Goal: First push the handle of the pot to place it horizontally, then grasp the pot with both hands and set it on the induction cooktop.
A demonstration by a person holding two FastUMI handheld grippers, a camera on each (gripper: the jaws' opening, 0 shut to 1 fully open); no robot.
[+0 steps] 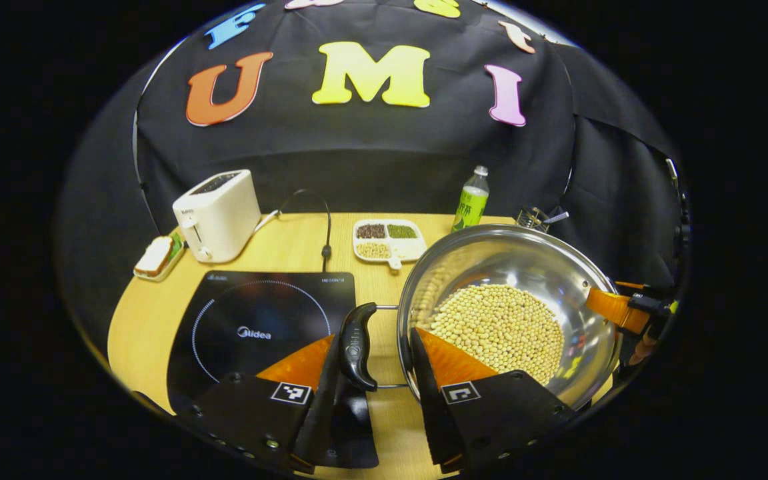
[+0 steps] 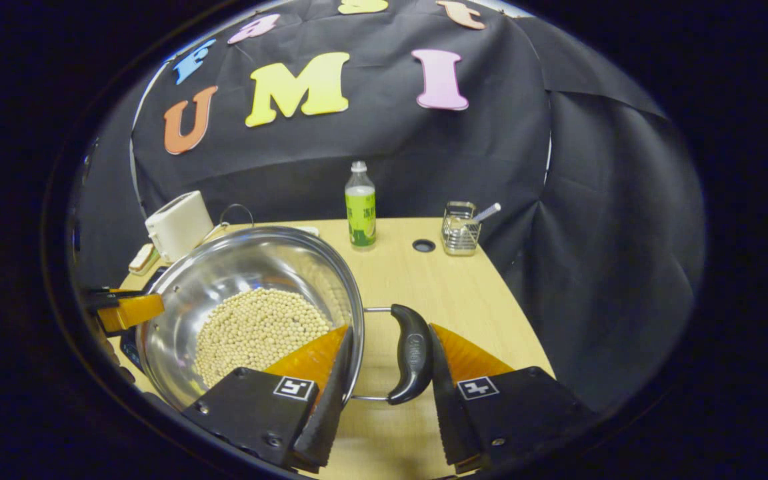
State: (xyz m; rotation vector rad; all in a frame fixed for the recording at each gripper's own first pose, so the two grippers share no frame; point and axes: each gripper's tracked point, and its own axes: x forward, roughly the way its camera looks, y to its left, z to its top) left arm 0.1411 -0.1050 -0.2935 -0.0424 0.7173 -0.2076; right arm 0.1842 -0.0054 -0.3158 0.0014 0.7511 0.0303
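Straddling pot [image 1: 544,267] handles (both tools).

1. In the left gripper view, the pot [image 1: 511,313] sits at centre right of the frame on the bench [image 1: 291,243], with beans [image 1: 501,330] inside it.
2. The induction cooktop [image 1: 257,327] lies just left of the pot.
3. The toaster [image 1: 219,215] stands at upper left, behind the cooktop.
4. A divided tray [image 1: 387,240] lies behind the pot; a bottle [image 1: 471,200] stands to its right.
5. In the right gripper view, a wire basket [image 2: 461,230] stands right of the bottle.
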